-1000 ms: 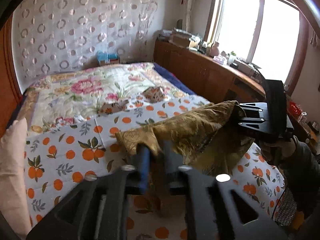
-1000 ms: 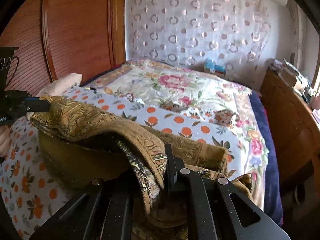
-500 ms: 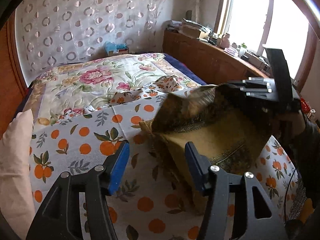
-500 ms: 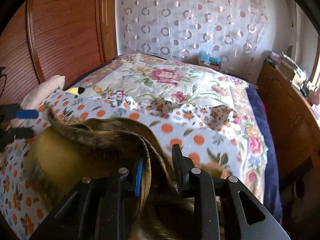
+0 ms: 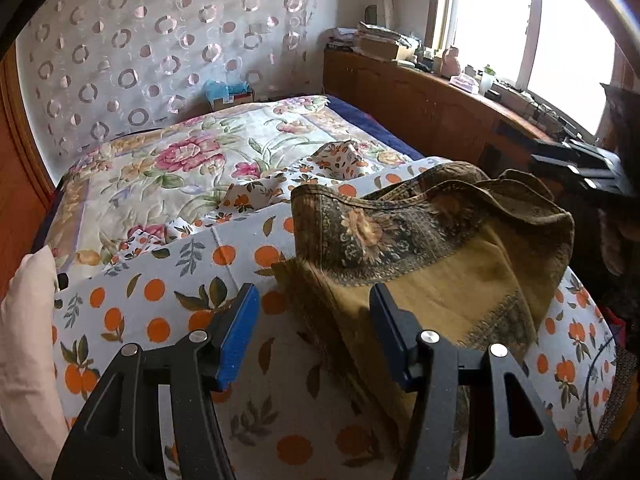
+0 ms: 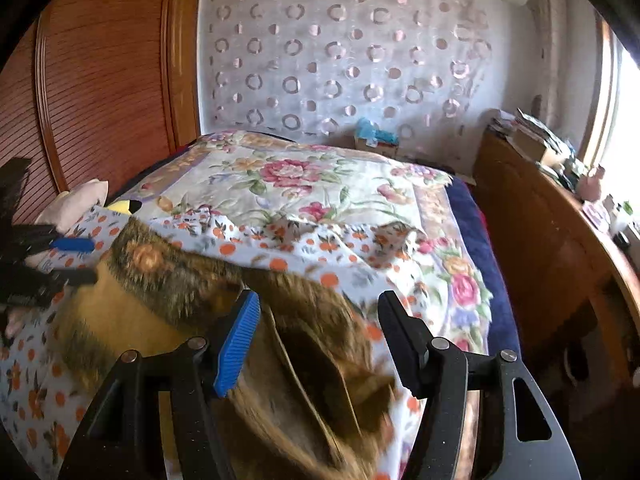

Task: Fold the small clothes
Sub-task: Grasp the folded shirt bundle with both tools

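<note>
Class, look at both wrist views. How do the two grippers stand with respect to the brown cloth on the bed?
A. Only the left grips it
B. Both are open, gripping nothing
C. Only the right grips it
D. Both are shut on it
B: the left gripper and the right gripper both have their fingers spread wide, and the cloth lies loose on the bed.

The mustard-brown woven cloth with a dark floral border (image 5: 432,256) lies loosely folded (bordered edge turned over on top) on the orange-print sheet (image 5: 168,304).
</note>
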A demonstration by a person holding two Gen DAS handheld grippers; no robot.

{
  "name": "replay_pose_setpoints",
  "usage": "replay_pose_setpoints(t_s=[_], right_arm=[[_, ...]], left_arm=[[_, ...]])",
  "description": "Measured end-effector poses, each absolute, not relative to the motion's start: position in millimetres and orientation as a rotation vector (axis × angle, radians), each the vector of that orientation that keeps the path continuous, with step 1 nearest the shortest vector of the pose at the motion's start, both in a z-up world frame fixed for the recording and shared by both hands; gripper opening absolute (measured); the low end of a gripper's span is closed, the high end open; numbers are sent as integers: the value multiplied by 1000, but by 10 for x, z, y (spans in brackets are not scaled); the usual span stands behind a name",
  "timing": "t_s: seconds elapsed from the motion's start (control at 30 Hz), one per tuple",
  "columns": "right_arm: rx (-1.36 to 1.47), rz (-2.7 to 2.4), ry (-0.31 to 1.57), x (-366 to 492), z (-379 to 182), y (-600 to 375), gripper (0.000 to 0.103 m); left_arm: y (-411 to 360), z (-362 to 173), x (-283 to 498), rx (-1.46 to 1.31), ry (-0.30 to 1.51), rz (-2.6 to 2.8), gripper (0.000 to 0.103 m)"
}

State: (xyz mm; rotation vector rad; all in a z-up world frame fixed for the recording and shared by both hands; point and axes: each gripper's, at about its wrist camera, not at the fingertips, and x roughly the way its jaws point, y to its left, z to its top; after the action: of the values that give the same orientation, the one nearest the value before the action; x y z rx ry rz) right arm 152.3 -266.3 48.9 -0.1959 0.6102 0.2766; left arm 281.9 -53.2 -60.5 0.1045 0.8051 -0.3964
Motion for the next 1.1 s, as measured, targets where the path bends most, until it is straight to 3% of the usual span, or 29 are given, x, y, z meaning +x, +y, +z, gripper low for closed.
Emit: replay_pose_setpoints(t_s=[0.4, 0.63, 1.1], right_arm=[[-198, 269, 672, 938, 474, -2676, 64], [-349, 264, 769, 1188, 212, -2611, 64], [-54, 276, 848, 1949, -11, -2882, 65]], left_arm=[[-544, -758, 2964, 102, 842, -376, 59], [-462, -848, 3075, 105, 851, -308, 59], [-473, -891, 3139, 80, 871, -316, 59]])
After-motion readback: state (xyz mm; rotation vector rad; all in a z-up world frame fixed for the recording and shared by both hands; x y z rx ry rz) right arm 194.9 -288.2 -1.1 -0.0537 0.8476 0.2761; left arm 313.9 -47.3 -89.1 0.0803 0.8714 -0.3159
